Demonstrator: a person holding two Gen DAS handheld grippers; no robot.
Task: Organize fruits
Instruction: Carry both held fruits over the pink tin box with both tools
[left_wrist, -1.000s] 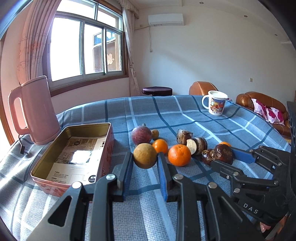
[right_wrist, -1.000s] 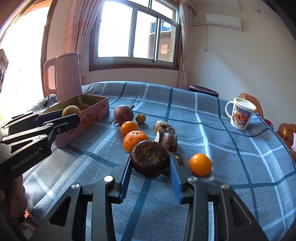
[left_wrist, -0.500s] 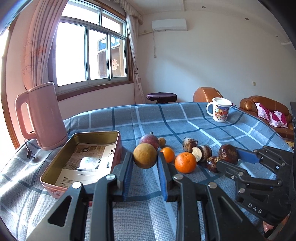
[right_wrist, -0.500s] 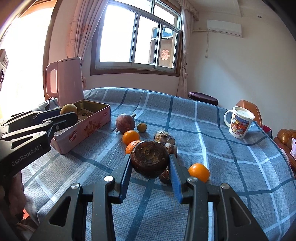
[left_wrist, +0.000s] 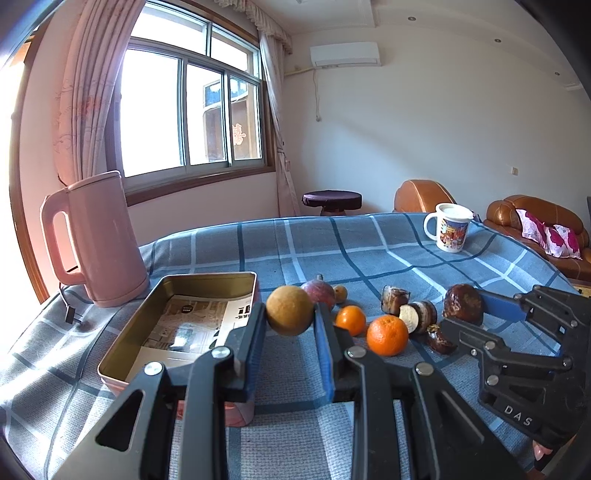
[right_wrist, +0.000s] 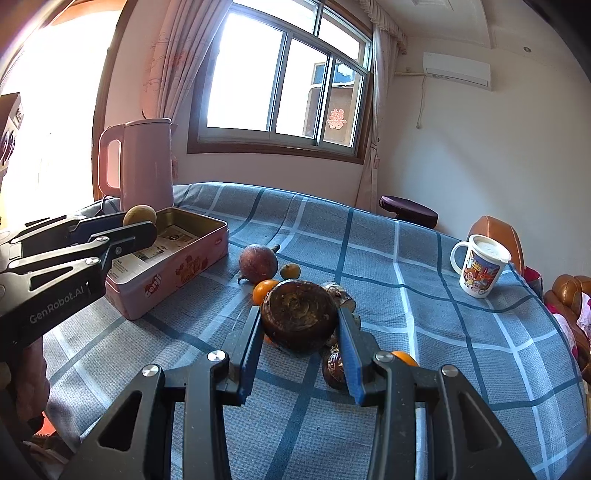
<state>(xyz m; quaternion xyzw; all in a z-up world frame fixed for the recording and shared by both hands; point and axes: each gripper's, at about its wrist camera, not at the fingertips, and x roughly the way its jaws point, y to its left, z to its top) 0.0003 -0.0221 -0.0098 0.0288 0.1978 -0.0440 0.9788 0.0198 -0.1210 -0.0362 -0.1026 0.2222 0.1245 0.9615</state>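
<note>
The round tan fruit (left_wrist: 289, 310) sits pinched in the left gripper (left_wrist: 290, 325), up in the air beside the open tin box (left_wrist: 207, 278). It is smooth and could roll out and drop. The right gripper (right_wrist: 297, 332) pinches a bumpy dark brown fruit (right_wrist: 298, 314) above 2 shiny oranges (left_wrist: 387, 335) on the soft checked cloth (right_wrist: 424, 332). It could fall on them.
</note>
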